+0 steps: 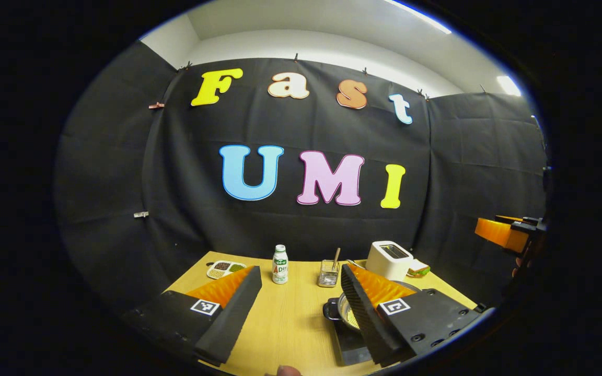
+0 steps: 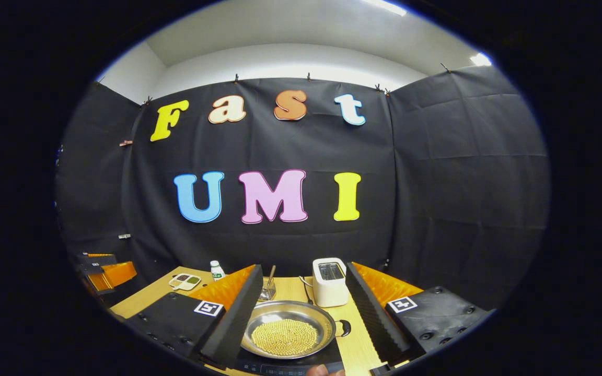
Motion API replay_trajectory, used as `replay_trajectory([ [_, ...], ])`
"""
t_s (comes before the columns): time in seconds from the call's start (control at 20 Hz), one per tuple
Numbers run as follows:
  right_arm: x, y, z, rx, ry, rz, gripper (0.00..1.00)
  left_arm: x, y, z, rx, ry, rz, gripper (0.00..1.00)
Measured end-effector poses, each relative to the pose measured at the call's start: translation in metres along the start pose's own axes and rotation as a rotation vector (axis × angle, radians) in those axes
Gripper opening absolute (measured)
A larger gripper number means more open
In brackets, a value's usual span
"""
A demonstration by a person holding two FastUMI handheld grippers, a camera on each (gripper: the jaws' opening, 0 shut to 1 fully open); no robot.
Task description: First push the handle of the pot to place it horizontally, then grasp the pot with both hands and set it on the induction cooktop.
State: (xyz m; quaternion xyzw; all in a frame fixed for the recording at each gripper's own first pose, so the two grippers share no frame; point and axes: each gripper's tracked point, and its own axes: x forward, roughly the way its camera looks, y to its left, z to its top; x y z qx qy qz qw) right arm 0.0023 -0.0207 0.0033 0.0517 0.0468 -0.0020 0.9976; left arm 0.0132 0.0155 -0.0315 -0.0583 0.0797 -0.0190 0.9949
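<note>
Pot [image 2: 286, 329]: shallow steel pan, rigid, carrying a bed of small yellow beads [image 2: 285, 337], sitting on the dark induction cooktop [image 2: 285, 365] at the near edge of the worktop [image 2: 353, 334]. Judging by that, the set-down looks done or nearly so. Handling guess: moderate weight, polished rim likely slippery, loose load will roll and spill if the pot tips, so keep it level. Best holds are the two small dark loop handles, one visible on the right side [image 2: 344, 328], one on the left [image 1: 331, 309]; pinch each handle rather than the thin rim. Right hand-held gripper [image 2: 303, 308] is spread wide, fingers either side of the pot and above it, not touching. Left hand-held gripper [image 1: 301, 305] also spread, holding nothing, pot just beside its right finger. Farther back: toaster [image 2: 330, 282], wire utensil basket [image 2: 267, 290], small bottle [image 1: 280, 263], divided dish [image 1: 225, 269].
</note>
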Motion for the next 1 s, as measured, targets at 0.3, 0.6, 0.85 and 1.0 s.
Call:
replay_trajectory([
  [0.3, -0.002, -0.008, -0.001, 0.007, 0.008, -0.007, 0.98, -0.002, -0.013, 0.009, 0.031, -0.026, -0.014, 0.95],
  [0.6, -0.005, -0.013, -0.003, -0.002, 0.01, -0.018, 0.98, -0.002, -0.023, 0.007, 0.028, -0.023, -0.035, 0.95],
  [0.85, -0.005, -0.015, -0.002, -0.003, 0.01, -0.023, 0.98, -0.001, -0.022, 0.009, 0.038, -0.027, -0.034, 0.95],
  [1.0, -0.005, -0.014, -0.003, -0.004, 0.01, -0.022, 0.98, -0.002, -0.023, 0.009, 0.041, -0.027, -0.033, 0.97],
])
